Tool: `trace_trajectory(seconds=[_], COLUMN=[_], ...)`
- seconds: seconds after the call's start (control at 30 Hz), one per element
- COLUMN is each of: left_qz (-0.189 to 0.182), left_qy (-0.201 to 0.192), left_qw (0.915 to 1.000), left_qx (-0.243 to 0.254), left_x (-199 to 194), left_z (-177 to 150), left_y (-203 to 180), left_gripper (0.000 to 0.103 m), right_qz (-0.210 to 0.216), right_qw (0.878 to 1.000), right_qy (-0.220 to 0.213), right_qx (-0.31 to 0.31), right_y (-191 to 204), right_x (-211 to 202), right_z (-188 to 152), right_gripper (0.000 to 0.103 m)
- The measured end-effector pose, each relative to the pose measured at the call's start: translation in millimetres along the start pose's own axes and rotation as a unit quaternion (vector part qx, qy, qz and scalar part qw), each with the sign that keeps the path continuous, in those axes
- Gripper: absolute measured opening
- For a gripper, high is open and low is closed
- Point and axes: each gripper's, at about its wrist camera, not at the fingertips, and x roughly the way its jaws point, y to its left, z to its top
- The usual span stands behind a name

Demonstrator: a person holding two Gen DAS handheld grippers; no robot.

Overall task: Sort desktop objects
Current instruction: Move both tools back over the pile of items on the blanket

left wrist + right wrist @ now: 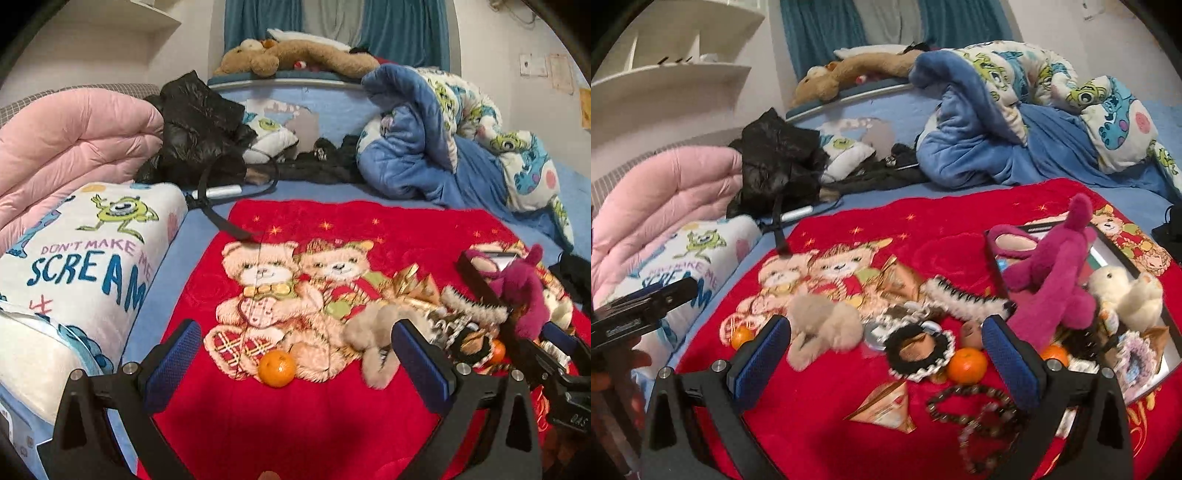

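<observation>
Clutter lies loose on a red bear blanket spread over the bed, which serves here as the sorting surface. The left hand-held gripper stands wide and empty, its fingers framing a lone mandarin that sits apart from the heap, probably the easiest first pick. The right hand-held gripper is likewise wide and holds nothing, aimed at a second mandarin just beside a black-and-white scrunchie. The only container is a shallow dark-framed tray at the right; a magenta plush and a cream plush lie in or across it, though its reflective floor makes that hard to judge.
</observation>
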Motion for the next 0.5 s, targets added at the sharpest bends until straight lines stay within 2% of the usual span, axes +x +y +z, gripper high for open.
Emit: trace_trajectory(seconds=[0.13,0.3,0.4,0.5], left_qz=[0.017,0.011,0.015,0.008], left_qy=[0.026,0.070,0.088,0.107], left_qw=[0.9993,0.9972,0.9958,0.9938], left_qx=[0.021,0.022,0.020,0.030], left_x=[24,59,78,94], left_z=[-12,-28,-32,-36], left_y=[1,13,19,18], left_gripper=[0.103,0.103,0.103,0.103], right_qz=[-0.003,-0.027,-0.026,-0.022], right_qw=[1.000,0.997,0.995,0.990], right_qy=[0.025,0.065,0.098,0.139], right_qx=[-0.002,-0.013,0.000,0.008], right_y=[8,9,5,3], right_x=[10,28,43,58], right_z=[-12,-24,-31,-41], right_gripper=[0.103,0.103,0.102,0.088])
